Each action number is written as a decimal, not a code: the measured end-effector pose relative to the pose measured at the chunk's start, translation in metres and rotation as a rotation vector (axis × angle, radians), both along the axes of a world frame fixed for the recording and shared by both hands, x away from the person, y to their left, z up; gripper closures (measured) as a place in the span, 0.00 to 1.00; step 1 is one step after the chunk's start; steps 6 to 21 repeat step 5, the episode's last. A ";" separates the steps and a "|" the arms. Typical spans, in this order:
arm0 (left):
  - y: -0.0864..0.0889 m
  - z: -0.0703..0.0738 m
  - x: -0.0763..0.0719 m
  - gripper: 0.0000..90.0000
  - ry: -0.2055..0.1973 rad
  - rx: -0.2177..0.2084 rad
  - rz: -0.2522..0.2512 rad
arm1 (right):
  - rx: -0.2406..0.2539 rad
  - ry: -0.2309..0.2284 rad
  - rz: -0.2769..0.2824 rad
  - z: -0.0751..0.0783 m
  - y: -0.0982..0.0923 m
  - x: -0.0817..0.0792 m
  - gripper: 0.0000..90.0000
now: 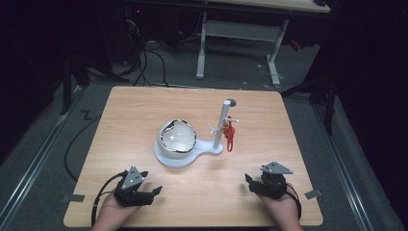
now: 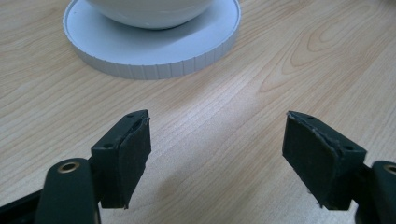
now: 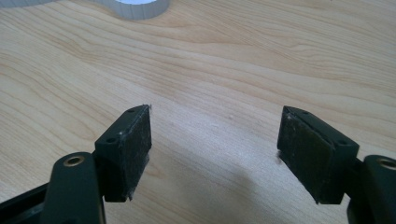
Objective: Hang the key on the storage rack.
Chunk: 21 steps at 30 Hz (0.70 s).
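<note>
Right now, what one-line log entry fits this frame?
left gripper: open, empty | right gripper: open, empty | bowl: on white stand base | red item: hanging from post

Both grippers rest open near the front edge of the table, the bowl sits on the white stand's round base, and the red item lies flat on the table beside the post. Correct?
Not quite. The red item hangs from a peg on the post, as the high view shows. The rest holds: left gripper and right gripper open near the front edge, bowl on the stand's round base.
</note>
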<state>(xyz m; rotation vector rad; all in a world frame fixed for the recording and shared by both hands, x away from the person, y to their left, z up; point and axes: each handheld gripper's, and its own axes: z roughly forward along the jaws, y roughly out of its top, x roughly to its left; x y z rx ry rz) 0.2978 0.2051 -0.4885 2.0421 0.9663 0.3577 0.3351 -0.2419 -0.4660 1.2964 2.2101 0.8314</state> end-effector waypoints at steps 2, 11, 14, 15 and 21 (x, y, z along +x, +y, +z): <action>0.000 0.001 0.002 0.27 -0.003 -0.005 -0.002 | -0.008 0.000 -0.006 -0.001 -0.001 -0.001 0.29; -0.001 0.001 0.005 0.27 -0.005 -0.010 -0.005 | -0.014 0.004 -0.017 -0.002 -0.003 -0.003 0.29; -0.001 0.001 0.005 0.27 -0.005 -0.010 -0.005 | -0.014 0.004 -0.017 -0.002 -0.003 -0.003 0.29; -0.001 0.001 0.005 0.27 -0.005 -0.010 -0.005 | -0.014 0.004 -0.017 -0.002 -0.003 -0.003 0.29; -0.001 0.001 0.005 0.27 -0.005 -0.010 -0.005 | -0.014 0.004 -0.017 -0.002 -0.003 -0.003 0.29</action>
